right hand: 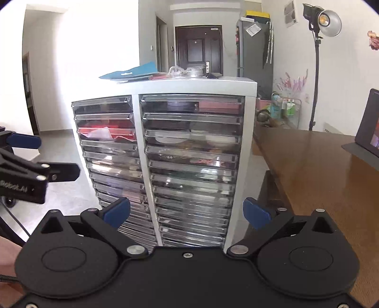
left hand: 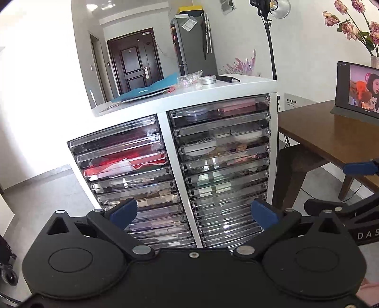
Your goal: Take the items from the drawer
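One white cabinet [right hand: 144, 165] holds two columns of clear drawers [right hand: 191, 154], all closed; the lower ones blur together, so no exact count. On top: one blue folder [right hand: 132, 71], one round tin [right hand: 195, 72]. One desk [right hand: 319, 165], one lamp [right hand: 327, 20], one screen [left hand: 360, 90].

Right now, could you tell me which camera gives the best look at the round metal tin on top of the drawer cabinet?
The left wrist view: it looks down on the round metal tin, showing lid and side clearly. In the right wrist view the tin sits near eye level, smaller and partly screened by clutter on the drawer cabinet.
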`<state>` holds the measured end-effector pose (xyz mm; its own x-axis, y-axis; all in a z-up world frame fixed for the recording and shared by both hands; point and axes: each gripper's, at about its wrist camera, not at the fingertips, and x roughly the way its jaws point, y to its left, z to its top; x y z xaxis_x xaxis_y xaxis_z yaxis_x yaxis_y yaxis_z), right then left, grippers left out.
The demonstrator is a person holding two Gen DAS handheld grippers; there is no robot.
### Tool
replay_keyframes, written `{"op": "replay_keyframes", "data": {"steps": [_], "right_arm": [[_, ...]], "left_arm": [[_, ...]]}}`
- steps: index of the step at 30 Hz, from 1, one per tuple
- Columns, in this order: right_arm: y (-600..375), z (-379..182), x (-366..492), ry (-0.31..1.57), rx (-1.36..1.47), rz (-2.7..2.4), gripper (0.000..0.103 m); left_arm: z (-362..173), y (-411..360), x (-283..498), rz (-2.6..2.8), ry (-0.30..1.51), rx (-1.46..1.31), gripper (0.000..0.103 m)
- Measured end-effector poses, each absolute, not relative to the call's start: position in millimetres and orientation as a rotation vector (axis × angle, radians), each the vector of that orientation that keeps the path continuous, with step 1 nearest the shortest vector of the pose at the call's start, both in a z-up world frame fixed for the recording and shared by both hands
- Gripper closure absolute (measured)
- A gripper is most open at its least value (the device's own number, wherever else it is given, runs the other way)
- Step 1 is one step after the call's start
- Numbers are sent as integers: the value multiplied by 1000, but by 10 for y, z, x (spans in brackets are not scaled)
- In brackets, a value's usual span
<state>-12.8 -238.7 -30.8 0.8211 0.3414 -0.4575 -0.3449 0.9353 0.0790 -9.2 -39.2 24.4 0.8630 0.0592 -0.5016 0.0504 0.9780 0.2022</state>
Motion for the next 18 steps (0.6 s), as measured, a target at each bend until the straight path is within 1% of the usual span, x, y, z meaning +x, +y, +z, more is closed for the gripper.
{"op": "replay_keyframes", "data": {"steps": [7, 18], "right_arm": [[-2444, -332, -97, 492, -16, 343, 0], [-2465, -350, -93, 510, 15, 316, 0]], "left_arm": [[263, -487, -44, -6, 523, 169, 0], [261, -586, -144, 9, 494, 206, 0]]}}
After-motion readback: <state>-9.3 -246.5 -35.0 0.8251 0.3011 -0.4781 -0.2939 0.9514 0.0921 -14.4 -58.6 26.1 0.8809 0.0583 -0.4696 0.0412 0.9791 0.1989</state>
